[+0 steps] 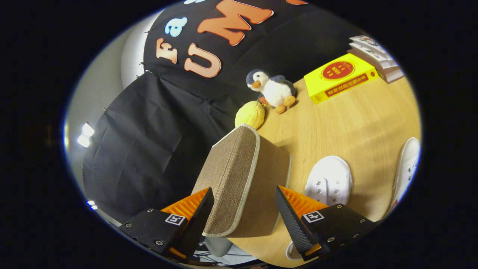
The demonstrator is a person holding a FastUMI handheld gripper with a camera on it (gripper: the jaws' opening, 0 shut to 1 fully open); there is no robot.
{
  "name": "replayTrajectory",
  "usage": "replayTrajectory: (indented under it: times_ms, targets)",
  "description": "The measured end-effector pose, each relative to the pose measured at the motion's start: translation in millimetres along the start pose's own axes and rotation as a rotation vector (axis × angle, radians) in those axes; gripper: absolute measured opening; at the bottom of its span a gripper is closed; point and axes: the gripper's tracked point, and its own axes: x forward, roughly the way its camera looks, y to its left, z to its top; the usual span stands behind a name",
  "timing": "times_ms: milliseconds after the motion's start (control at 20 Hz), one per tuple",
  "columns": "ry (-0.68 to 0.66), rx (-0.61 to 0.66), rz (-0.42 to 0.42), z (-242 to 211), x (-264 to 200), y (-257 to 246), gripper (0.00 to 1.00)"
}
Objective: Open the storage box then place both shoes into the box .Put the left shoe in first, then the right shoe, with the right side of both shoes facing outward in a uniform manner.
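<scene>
Your gripper (244,209) spreads its fingers wide around the storage box (242,179), touching neither side. On the table (358,116) to the right lie two white shoes (330,179), a toy penguin (272,89) beyond.

Nothing can be read clearly. The far yellow book (338,76) bears a red seal and a red strip, their characters too small to read. The gripper (243,189), fingers spread either side of the storage box (239,164), carries two square coded markers.
</scene>
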Motion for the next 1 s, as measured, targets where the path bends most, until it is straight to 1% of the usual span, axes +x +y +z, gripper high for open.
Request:
replayTrajectory:
  times_ms: [250,400,600,700,800,850,900,950,1000]
  targets:
    - [0.122,0.103,0.146,-18.6,17.0,18.0,0.98]
    - [0.176,0.172,0.205,-27.0,23.3,25.4,0.98]
    - [0.179,0.229,0.274,-23.7,19.5,39.8,0.97]
    - [0.162,0.257,0.279,-19.7,12.9,37.7,0.95]
    - [0.122,0.307,0.303,-12.7,3.9,38.0,0.83]
    - [0.101,0.327,0.316,-8.1,0.5,42.2,0.73]
    - [0.085,0.321,0.298,-6.4,1.3,42.4,0.67]
    - [0.080,0.309,0.292,-8.5,0.7,43.6,0.51]
    - [0.071,0.310,0.305,-8.5,0.1,51.7,0.38]
